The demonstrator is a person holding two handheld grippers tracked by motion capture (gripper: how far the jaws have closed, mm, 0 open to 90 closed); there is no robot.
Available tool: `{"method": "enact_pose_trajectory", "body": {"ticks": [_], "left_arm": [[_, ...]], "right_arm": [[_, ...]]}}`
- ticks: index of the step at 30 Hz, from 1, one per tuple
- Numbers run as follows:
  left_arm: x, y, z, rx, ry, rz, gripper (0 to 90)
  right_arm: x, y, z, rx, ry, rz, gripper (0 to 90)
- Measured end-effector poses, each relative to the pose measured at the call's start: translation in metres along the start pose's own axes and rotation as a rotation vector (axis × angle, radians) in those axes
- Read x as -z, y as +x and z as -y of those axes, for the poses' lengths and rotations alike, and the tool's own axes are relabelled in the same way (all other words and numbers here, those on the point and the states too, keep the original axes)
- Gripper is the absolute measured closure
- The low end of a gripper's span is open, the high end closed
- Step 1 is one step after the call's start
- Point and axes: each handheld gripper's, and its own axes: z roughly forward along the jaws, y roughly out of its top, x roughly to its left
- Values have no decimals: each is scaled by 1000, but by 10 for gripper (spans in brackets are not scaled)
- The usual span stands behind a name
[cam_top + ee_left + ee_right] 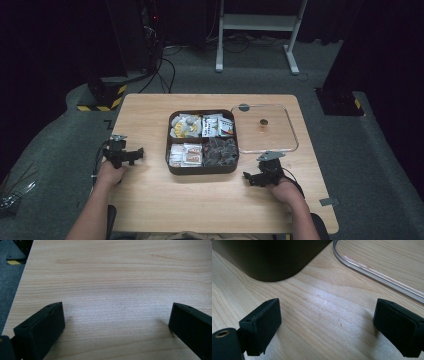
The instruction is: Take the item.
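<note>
A dark brown box with four compartments sits at the middle of the wooden table; it holds yellow-white snacks, packets and dark pieces. Its clear lid lies flat just to the right, with a small knob at its centre. My left gripper rests on the table to the left of the box, jaws wide apart, nothing between them. My right gripper rests near the box's front right corner, open over bare wood. The right gripper view shows the box's corner and the lid's edge.
Grey carpet surrounds the table. A white desk frame stands behind, with cables on the floor. A yellow-black striped base sits at the back left, a dark stand at the back right. A small grey tab lies near the table's front right edge.
</note>
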Motion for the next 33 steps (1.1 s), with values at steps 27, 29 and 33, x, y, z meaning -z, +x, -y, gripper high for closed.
{"method": "enact_pose_trajectory", "body": {"ticks": [27,29,33], "left_arm": [[17,-1,-17,-1,60,74,193],[19,-3,-21,-23,73,92,195],[23,-4,-26,-30,101,107,207]], "right_arm": [[0,-1,0,-1,0,-4,79],[0,-1,0,-1,0,-4,79],[0,-1,0,-1,0,-4,79]]}}
